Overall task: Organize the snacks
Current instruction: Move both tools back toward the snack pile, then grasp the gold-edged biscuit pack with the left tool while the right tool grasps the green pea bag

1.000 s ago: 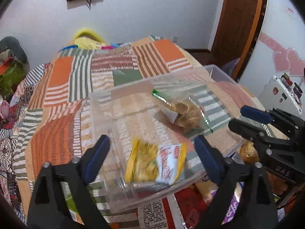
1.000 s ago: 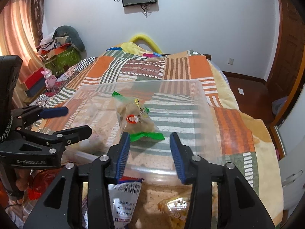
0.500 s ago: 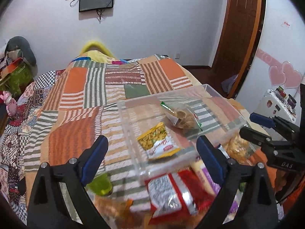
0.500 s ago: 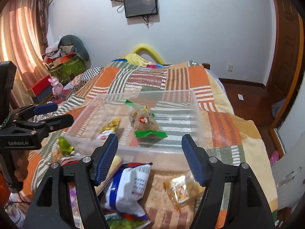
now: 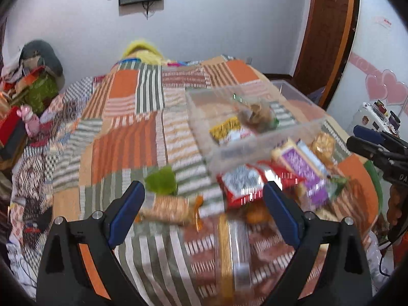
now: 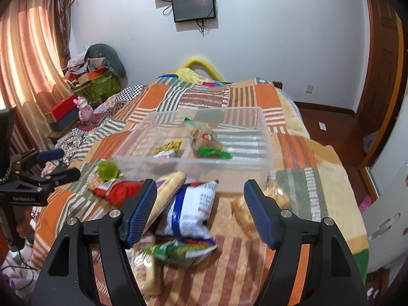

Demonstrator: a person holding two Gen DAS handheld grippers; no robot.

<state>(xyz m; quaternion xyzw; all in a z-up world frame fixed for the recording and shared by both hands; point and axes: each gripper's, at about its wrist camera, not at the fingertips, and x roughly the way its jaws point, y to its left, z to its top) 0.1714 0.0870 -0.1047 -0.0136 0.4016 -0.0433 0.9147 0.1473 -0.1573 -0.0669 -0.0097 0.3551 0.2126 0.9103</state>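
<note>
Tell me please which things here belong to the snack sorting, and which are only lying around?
Job: clear bin, yellow packet and green-tied bag inside it, blue-white bag, red packet, both open grippers.

Lying about: pink toy, wall screen, curtain.

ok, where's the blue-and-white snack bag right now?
Right wrist view: the blue-and-white snack bag lies on the quilt just in front of the clear bin, between the open jaws.

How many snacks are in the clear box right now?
2. A yellow packet lies near the left front of the box; a clear bag with green ends sits in the middle. None seem hidden.
</note>
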